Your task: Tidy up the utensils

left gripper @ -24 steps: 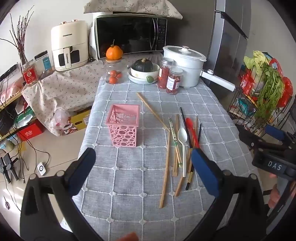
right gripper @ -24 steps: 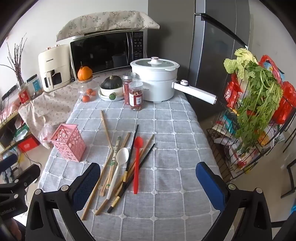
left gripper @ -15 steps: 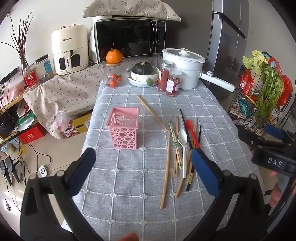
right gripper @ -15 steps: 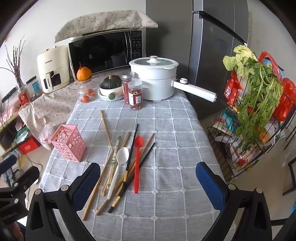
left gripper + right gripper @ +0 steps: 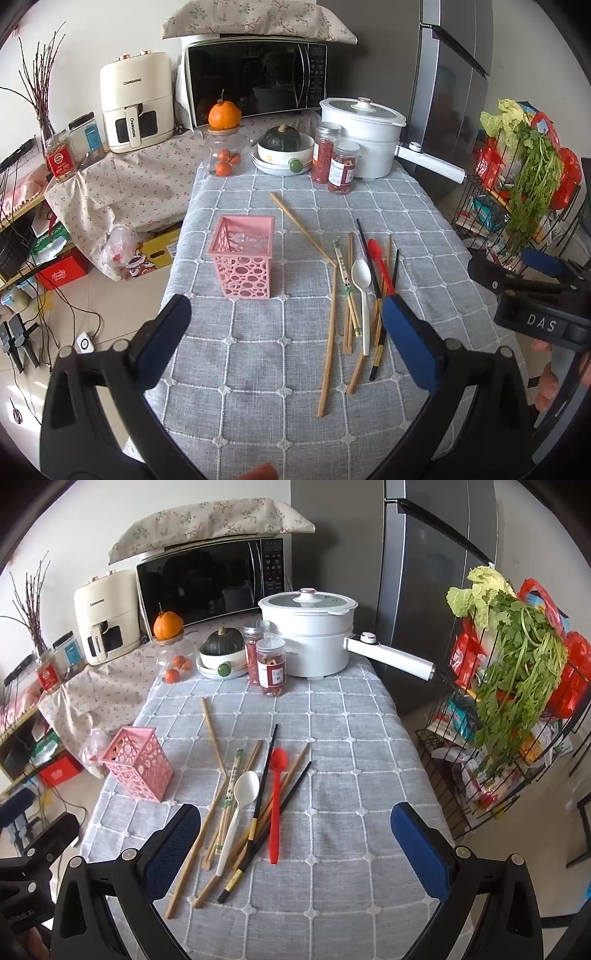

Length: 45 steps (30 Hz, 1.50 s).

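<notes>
Grey tablecloth (image 5: 258, 369) with empty pink basket (image 5: 243, 258), loose utensils (image 5: 243, 805) beside; both tools (image 5: 284, 343) (image 5: 295, 849) apart.

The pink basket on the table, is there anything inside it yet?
Nothing shows inside the pink basket: through its open top and holed walls only pink lattice appears. Its very bottom is partly hidden by the near wall. The chopsticks and white spoon lie on the tablecloth beside it.

Lighting: bright, even, diffuse daylight; shadows soft and faint on the grey tablecloth (image 5: 258, 369). Glare: reflections on the microwave door (image 5: 207, 587). Distortion: strong fisheye curvature, dark vignetted corners. Focus: centre sharp, edges slightly soft.
</notes>
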Available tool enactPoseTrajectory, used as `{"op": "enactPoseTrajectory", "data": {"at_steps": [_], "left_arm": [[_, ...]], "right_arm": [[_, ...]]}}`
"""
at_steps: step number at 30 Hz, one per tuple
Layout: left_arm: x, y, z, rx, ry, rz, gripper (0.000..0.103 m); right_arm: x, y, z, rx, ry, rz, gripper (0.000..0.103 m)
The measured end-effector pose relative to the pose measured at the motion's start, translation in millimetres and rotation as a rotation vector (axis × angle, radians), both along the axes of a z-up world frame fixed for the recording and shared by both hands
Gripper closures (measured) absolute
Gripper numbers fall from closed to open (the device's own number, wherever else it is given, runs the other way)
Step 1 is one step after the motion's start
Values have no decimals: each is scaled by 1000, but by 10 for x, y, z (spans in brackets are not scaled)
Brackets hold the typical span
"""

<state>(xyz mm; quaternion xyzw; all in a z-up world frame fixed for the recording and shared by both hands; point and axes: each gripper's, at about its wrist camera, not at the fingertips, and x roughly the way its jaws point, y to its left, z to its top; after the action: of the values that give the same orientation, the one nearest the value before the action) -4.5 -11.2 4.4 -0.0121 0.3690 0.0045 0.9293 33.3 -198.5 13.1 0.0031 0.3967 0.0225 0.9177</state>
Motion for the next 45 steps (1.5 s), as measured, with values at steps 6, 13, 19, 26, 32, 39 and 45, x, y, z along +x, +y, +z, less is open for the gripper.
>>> {"op": "enactPoseTrajectory", "data": {"at_steps": [6,13,19,26,32,39,45], "left_arm": [[-21,8,-16,2,-2,-1,1],[-23,3,-21,0,-4,2,1],[-12,-32,-47,-7,-1,6,1],[-33,22,-33,-14,-5,12,1],[-45,-3,-34,-15,-2,11,1],[-24,13,-29,-18,-2,12,1],[-22,27,-33,-16,-2,10,1]], "right_arm": [[-8,23,-32,-5,4,5,0],[6,15,-22,-4,5,4,0],[6,16,-25,-4,5,4,0],[8,11,-19,-4,6,4,0],[8,8,-25,-4,8,5,0],[8,11,-28,-4,9,5,0],[7,16,-35,-5,9,5,0]]}}
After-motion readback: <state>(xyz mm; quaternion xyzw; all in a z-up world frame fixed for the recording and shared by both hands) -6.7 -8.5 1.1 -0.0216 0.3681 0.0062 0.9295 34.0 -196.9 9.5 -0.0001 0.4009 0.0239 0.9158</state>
